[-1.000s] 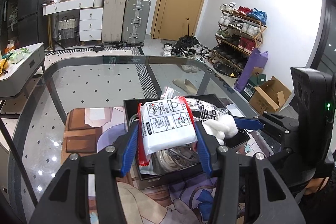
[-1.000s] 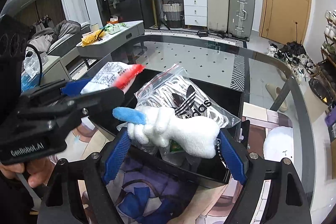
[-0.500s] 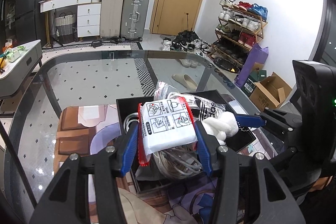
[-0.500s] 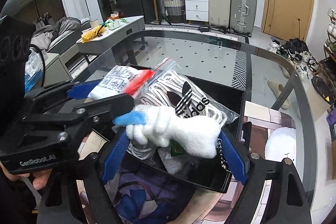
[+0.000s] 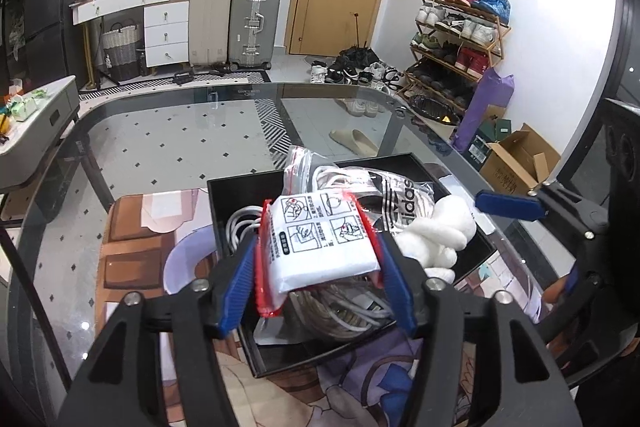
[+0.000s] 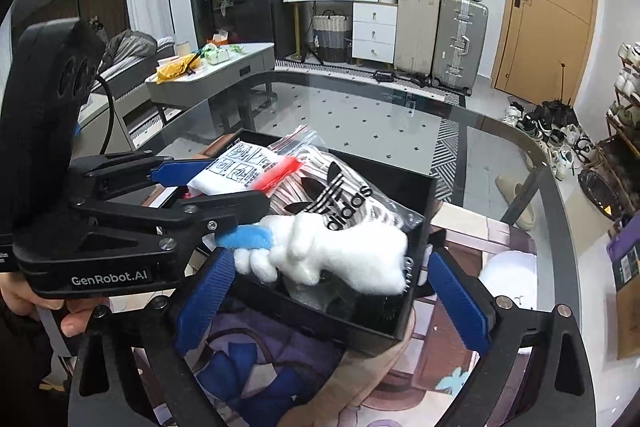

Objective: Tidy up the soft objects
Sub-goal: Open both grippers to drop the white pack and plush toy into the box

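My left gripper [image 5: 316, 275] is shut on a white packet with red edges [image 5: 320, 243], held just above the black box [image 5: 236, 187]. The packet also shows in the right wrist view [image 6: 240, 171]. A white plush toy [image 6: 340, 255] lies in the box between the wide-open fingers of my right gripper [image 6: 324, 291], which do not touch it. The toy also shows in the left wrist view [image 5: 440, 231]. A clear adidas bag of white cords [image 6: 340, 195] fills the box [image 6: 400, 323].
The box sits on a printed mat [image 5: 136, 227] on a glass table [image 5: 160, 139]. A white round object [image 6: 508, 275] lies on the mat right of the box. Suitcases [image 5: 232, 19], a shoe rack [image 5: 460, 39] and a door stand beyond.
Both grippers have lowered toward the box. My right gripper has opened and released the plush toy, which now rests in the box. The left still holds the packet.
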